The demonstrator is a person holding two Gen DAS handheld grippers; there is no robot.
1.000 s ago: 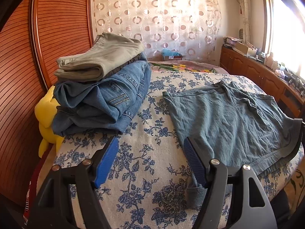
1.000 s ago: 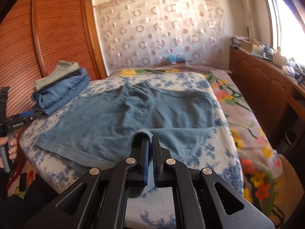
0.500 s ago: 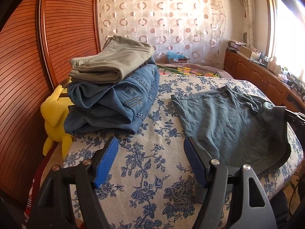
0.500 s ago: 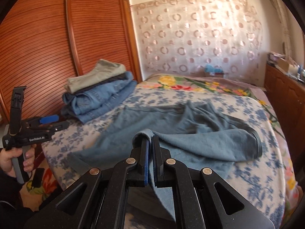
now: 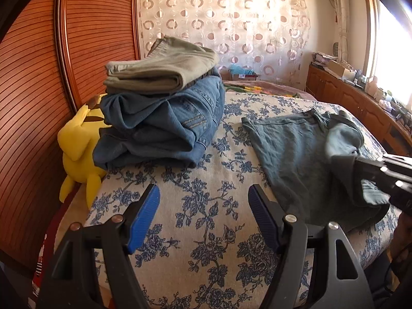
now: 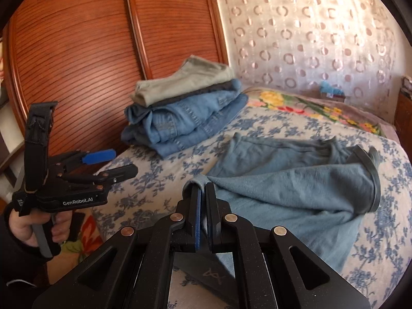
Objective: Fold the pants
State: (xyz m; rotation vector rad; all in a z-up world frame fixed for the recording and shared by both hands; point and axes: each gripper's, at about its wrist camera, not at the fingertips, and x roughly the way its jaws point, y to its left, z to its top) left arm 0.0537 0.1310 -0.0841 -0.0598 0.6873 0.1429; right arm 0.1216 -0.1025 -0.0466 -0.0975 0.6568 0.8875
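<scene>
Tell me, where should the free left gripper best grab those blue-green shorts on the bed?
Probably the shorts' near left corner, reached from the bed's front edge. That hem lies flat just ahead of the open left gripper, while the right gripper already pinches the opposite part.

Matt blue cloth pants point(image 6: 296, 188); glossy ribbed wood wardrobe point(image 6: 103, 38).

Pants point(image 6: 296, 188) spread on bed point(image 5: 211, 221), right of folded clothes stack point(image 5: 162, 118), apart from it. Stack on bed's left edge: folded trousers point(image 5: 164, 69) atop folded jeans point(image 5: 164, 131). Plush toy point(image 5: 77, 146) left of stack, against sliding wardrobe door point(image 5: 33, 103). Curtain point(image 5: 231, 31) behind bed. Cabinet point(image 5: 360, 108) along right side, clutter on top.
</scene>
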